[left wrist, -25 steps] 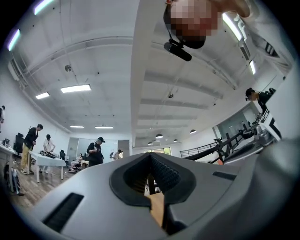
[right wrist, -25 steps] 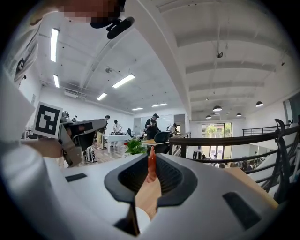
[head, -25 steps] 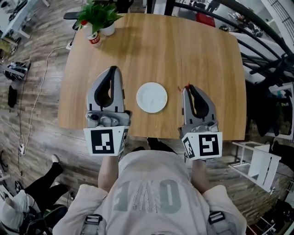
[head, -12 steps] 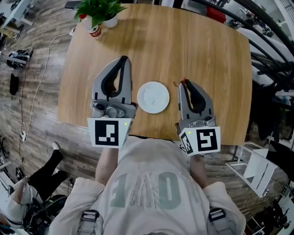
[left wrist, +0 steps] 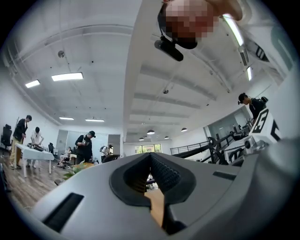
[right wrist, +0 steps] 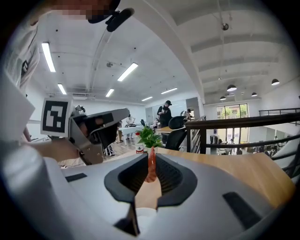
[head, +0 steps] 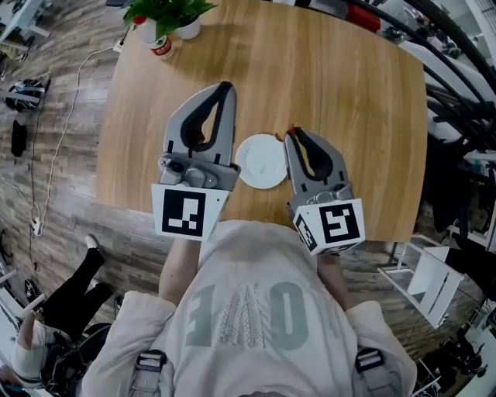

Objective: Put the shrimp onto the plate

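Note:
A small red shrimp (right wrist: 151,165) stands upright, pinched at the tip of my right gripper (right wrist: 151,157), which is shut on it. In the head view that gripper (head: 292,135) hangs by the right rim of the white plate (head: 260,161), with the shrimp (head: 291,129) poking out past the tips. The plate lies bare on the wooden table (head: 341,85) near its front edge. My left gripper (head: 225,87) is held left of the plate, its tips beyond the plate's far rim. Its jaws (left wrist: 150,155) are shut with nothing between them.
A potted green plant (head: 164,14) and a red-labelled bottle (head: 161,48) stand at the table's far left corner. The plant (right wrist: 149,137) also shows ahead in the right gripper view. A white rack (head: 422,283) stands on the floor at right, and railings line the far right.
My right gripper has carried the shrimp leftward, from well right of the plate to its right rim. The left gripper has moved forward and slightly toward the plate.

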